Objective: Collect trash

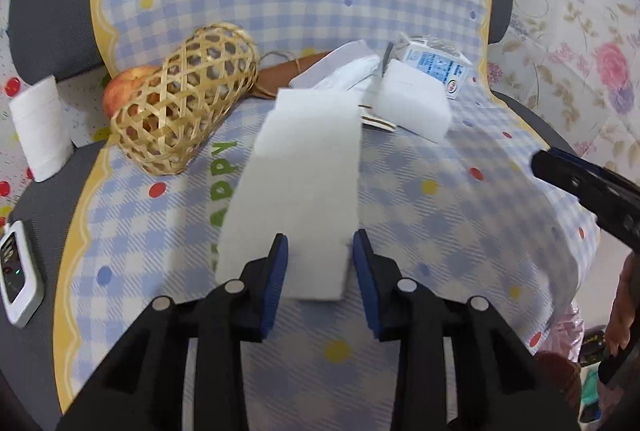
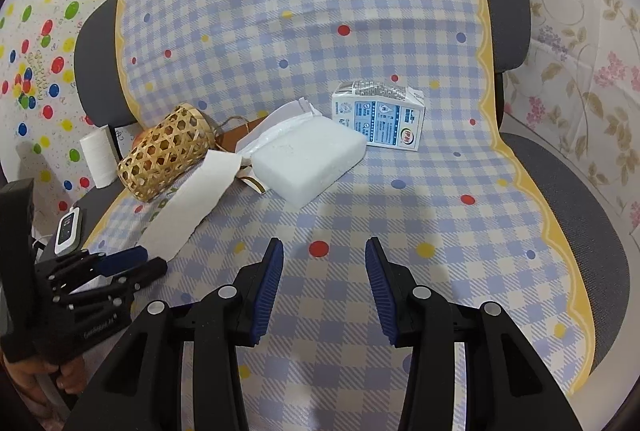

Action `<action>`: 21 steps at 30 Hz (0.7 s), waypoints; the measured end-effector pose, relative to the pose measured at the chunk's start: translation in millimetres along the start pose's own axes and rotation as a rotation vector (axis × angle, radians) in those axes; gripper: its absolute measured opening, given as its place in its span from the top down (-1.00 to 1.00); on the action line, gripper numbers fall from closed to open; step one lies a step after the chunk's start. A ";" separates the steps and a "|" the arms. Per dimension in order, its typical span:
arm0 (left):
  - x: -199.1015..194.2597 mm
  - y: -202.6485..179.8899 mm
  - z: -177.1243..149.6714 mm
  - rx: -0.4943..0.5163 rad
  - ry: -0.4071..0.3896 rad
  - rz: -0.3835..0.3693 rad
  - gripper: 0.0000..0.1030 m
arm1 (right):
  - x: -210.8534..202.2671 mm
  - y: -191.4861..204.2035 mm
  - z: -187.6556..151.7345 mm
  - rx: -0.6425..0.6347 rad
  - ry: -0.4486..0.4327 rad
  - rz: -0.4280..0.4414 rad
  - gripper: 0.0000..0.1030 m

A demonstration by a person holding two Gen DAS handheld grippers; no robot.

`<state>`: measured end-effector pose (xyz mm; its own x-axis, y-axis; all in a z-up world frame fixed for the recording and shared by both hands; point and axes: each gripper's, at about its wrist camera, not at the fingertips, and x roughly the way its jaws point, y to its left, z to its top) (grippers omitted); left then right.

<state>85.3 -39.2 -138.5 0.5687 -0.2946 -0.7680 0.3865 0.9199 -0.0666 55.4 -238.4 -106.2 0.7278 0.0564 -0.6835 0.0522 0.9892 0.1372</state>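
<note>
A long white paper strip [image 1: 296, 171] lies flat on the checked cloth [image 1: 440, 231]. Its near end sits between the fingers of my left gripper [image 1: 318, 243]. The jaws stand apart; the left finger rests over the strip, and the strip shows no pinch or crease. Beyond it lie a white foam block [image 1: 412, 103], a crumpled white bag [image 1: 336, 71] and a blue-and-white milk carton [image 1: 436, 65]. My right gripper [image 2: 324, 251] hangs open over bare cloth, short of the foam block [image 2: 308, 163] and the carton [image 2: 380, 119].
A woven bamboo basket [image 1: 184, 99] lies on its side at the left, with an apple [image 1: 124, 87] behind it. A white spool [image 1: 40, 127] and a small white device [image 1: 18, 271] sit on the grey chair seat [image 2: 580, 211]. Floral fabric hangs at the right.
</note>
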 end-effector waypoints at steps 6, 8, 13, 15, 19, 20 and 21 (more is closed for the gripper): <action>-6.9 13.9 1.9 -0.074 -0.047 0.039 -0.59 | 22.7 9.6 12.6 -0.035 0.024 0.016 0.13; -7.5 22.3 7.5 -0.086 -0.054 0.060 -0.60 | 35.3 14.1 19.8 -0.041 0.030 0.016 0.13; -0.9 36.9 23.7 -0.074 -0.060 0.108 -0.63 | 71.3 23.1 36.4 -0.043 0.073 0.024 0.13; 5.3 40.3 29.0 -0.070 -0.050 0.107 -0.72 | 88.3 26.2 44.4 -0.041 0.099 0.010 0.13; 14.6 41.7 29.4 -0.066 -0.016 0.063 -0.75 | 93.5 24.8 49.4 -0.037 0.090 -0.026 0.46; 15.7 40.4 28.7 -0.066 -0.012 0.052 -0.75 | 89.2 24.1 48.9 -0.042 0.078 -0.034 0.49; 16.3 39.0 28.1 -0.064 -0.009 0.045 -0.75 | 80.7 23.2 47.0 -0.053 0.061 -0.042 0.52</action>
<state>130.1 -15.4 -135.8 0.5908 -0.2549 -0.7655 0.3134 0.9468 -0.0734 147.5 -217.3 -124.5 0.6826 0.0210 -0.7305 0.0447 0.9965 0.0704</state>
